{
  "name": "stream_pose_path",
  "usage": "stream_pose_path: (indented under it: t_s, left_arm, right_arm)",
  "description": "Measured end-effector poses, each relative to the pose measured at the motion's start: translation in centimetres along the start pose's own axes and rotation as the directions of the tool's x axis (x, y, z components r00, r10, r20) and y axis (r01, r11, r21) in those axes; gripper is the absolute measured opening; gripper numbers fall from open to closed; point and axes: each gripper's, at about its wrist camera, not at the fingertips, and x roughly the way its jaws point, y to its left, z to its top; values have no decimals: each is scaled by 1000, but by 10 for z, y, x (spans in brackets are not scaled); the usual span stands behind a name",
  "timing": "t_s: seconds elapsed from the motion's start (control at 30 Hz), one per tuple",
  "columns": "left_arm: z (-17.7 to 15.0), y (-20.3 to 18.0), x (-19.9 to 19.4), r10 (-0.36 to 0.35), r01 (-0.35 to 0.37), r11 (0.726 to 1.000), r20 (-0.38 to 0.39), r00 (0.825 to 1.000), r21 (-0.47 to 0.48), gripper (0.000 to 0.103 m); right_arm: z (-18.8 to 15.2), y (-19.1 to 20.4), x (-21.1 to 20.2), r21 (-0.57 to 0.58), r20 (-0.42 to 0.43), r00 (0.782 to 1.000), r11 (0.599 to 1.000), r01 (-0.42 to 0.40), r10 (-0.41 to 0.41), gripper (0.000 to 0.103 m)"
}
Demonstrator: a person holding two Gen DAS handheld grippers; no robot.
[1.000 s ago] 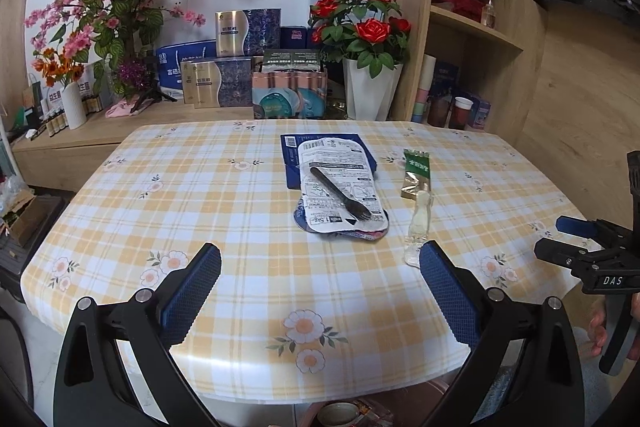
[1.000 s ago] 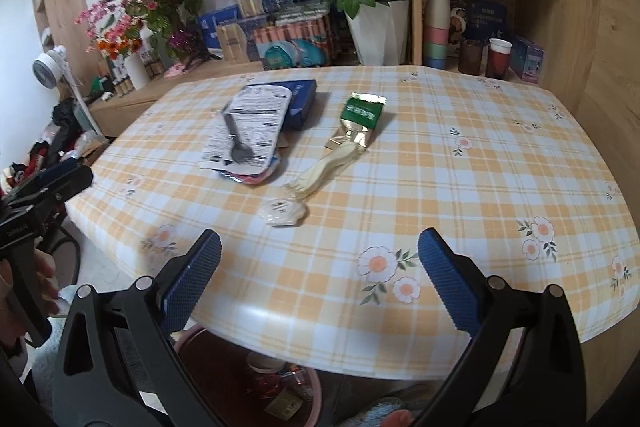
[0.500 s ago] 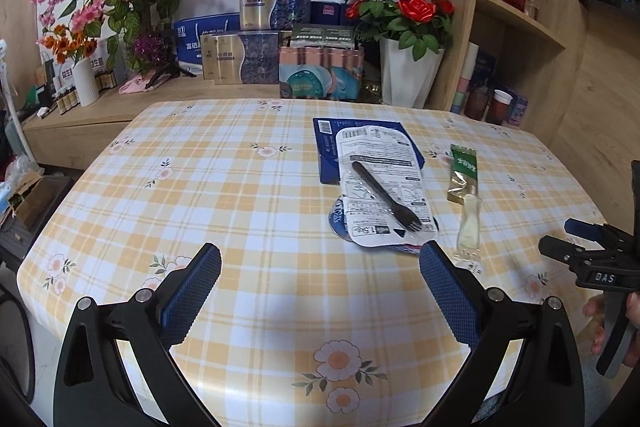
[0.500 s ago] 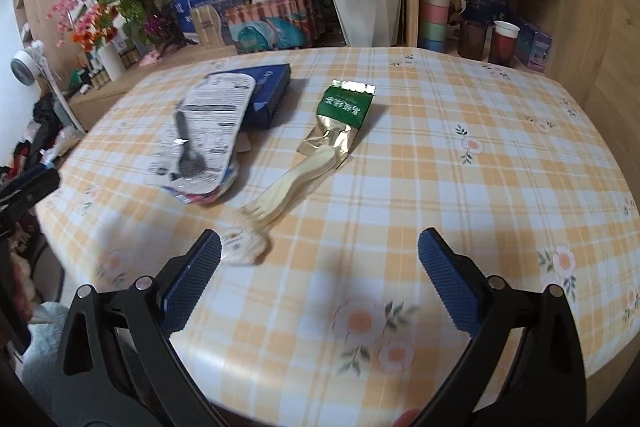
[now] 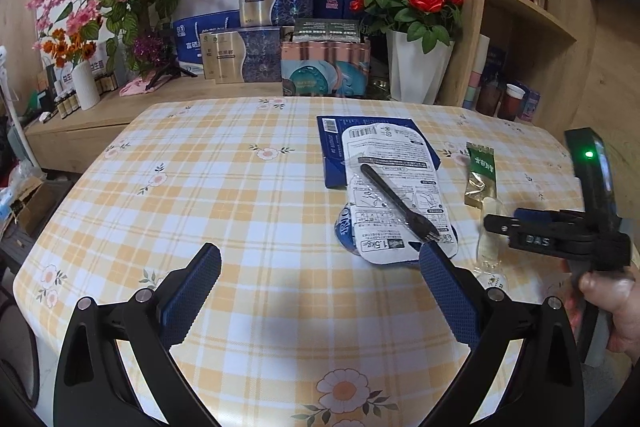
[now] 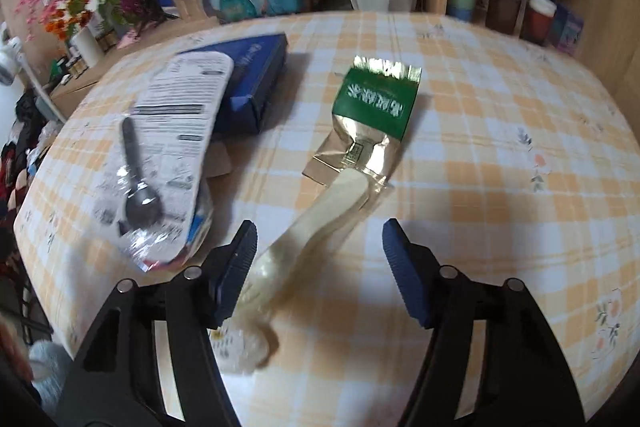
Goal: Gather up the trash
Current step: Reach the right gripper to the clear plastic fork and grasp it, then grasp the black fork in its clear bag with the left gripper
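Left wrist view: left gripper (image 5: 320,291), jaws spread wide and empty, hung low over the checked tablecloth (image 5: 224,187). Ahead lay the printed white lid film (image 5: 394,183) with a black fork (image 5: 400,205) on it, overlapping a blue box (image 5: 330,151); to its right a green-and-gold sachet (image 5: 481,175) and a clear plastic wrapper (image 5: 490,247). The right gripper (image 5: 516,223), held by a hand (image 5: 612,303), reached over that wrapper. Against the frame a second earlier, this camera sat closer to the litter and the right gripper had advanced from the table's edge to above the wrapper. Right wrist view: right gripper (image 6: 316,259) jaws closing, narrower than a second earlier, the wrapper (image 6: 316,223) between them but not yet visibly pinched; sachet (image 6: 376,99) beyond, touching the wrapper's far end. Step judged: first pick-up of trash. Next move would call for closing fully on the thin wrapper and lifting without dragging the sachet.
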Motion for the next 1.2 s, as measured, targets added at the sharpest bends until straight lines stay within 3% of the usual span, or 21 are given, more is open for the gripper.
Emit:
stream_pose_path:
  t_s: [0.2, 0.23, 0.43, 0.7, 0.87, 1.0, 1.1, 1.17, 1.2]
  left_arm:
    - [3, -9, 10, -39, 39, 999, -11, 999, -7, 97]
    - [4, -11, 12, -48, 47, 999, -15, 999, -9, 96]
    - [12, -26, 28, -116, 115, 993, -51, 992, -25, 74]
    - [24, -49, 66, -135, 128, 989, -112, 984, -67, 61]
    - [29, -54, 101, -80, 67, 995, -173, 982, -79, 60]
    - [29, -69, 119, 11, -5, 999, -188, 982, 32, 60]
    - [30, -71, 123, 33, -24, 999, -188, 982, 47, 60]
    - [31, -68, 122, 16, -9, 999, -185, 983, 37, 51]
    - [31, -68, 121, 10, -4, 999, -182, 983, 35, 39]
  right_arm:
    - [-7, 7, 13, -53, 9, 1000, 998, 21, -21, 62]
    - [-8, 10, 13, -71, 11, 1000, 997, 15, -14, 51]
    - [-14, 9, 3, -81, 74, 997, 996, -32, 38, 21]
    - [-18, -7, -24, -28, 157, 978, 990, -135, 137, 20]
    - [-22, -12, -43, -10, 191, 968, 986, -165, 164, 20]
    - [-32, -21, -55, 49, 213, 960, 979, -197, 183, 20]
    - [-43, -27, -59, 84, 212, 958, 973, -215, 193, 20]
    - [-48, -29, -60, 99, 212, 958, 971, -218, 193, 20]
    - [-51, -31, -61, 106, 212, 958, 970, -220, 194, 20]
